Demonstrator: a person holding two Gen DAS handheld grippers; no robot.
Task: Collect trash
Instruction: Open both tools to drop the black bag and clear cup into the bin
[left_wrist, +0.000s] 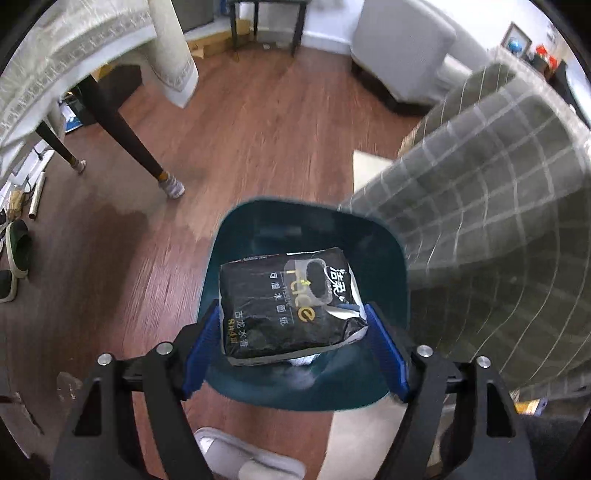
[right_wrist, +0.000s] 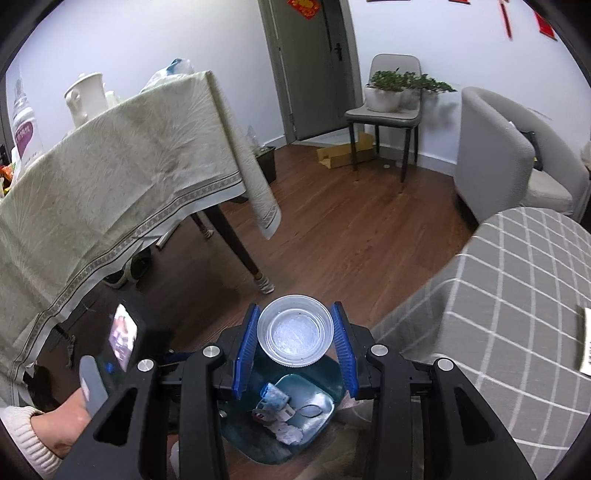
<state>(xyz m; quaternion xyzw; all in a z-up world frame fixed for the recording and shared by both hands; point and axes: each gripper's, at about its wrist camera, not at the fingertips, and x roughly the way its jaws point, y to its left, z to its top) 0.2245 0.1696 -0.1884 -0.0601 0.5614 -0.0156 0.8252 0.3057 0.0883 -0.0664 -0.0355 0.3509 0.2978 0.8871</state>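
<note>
A black tissue pack (left_wrist: 280, 295) with gold and white print sits tilted between the blue pads of my left gripper (left_wrist: 291, 308), which is shut on it. Directly below it is the mouth of a dark teal trash bin (left_wrist: 258, 229). My right gripper (right_wrist: 295, 308) is shut on a clear plastic cup (right_wrist: 295, 336), whose open mouth faces the camera. This cup hangs above the same teal bin (right_wrist: 332, 373), which holds crumpled paper and wrappers (right_wrist: 280, 410). A hand in a cream sleeve (right_wrist: 55, 432) shows at the lower left of the right wrist view.
A table under a pale cloth (right_wrist: 122, 177) stands to the left, its dark leg (right_wrist: 240, 251) on the wood floor. A grey checked cushion (left_wrist: 480, 229) presses against the bin's right side. Slippers (left_wrist: 16, 251) lie at far left. A chair with a potted plant (right_wrist: 388, 96) and a grey armchair (right_wrist: 495, 155) stand behind.
</note>
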